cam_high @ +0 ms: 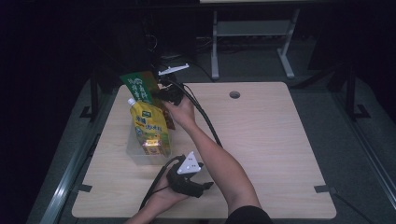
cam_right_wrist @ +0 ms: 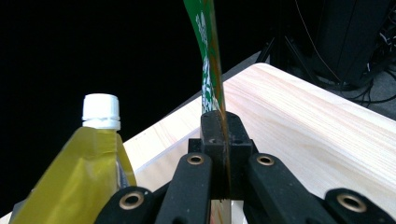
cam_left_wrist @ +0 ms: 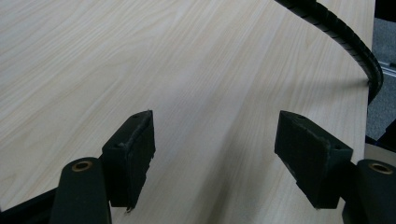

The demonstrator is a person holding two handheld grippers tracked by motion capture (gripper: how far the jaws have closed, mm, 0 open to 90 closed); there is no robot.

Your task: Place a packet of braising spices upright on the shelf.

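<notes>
Pinching a green packet by its edge, the right gripper has its fingers clamped tight on it and holds it upright over the far left part of the worktop. Just beside it stands a yellow spouted pouch with a white cap, set in a clear bin. Nearer the person, the left gripper rests low over bare wood, fingers spread apart with nothing between them

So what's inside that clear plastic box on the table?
A yellow spouted pouch with a white cap stands in the clear plastic box. The right gripper holds a green packet above the box. The pouch covers the box's bottom.
</notes>
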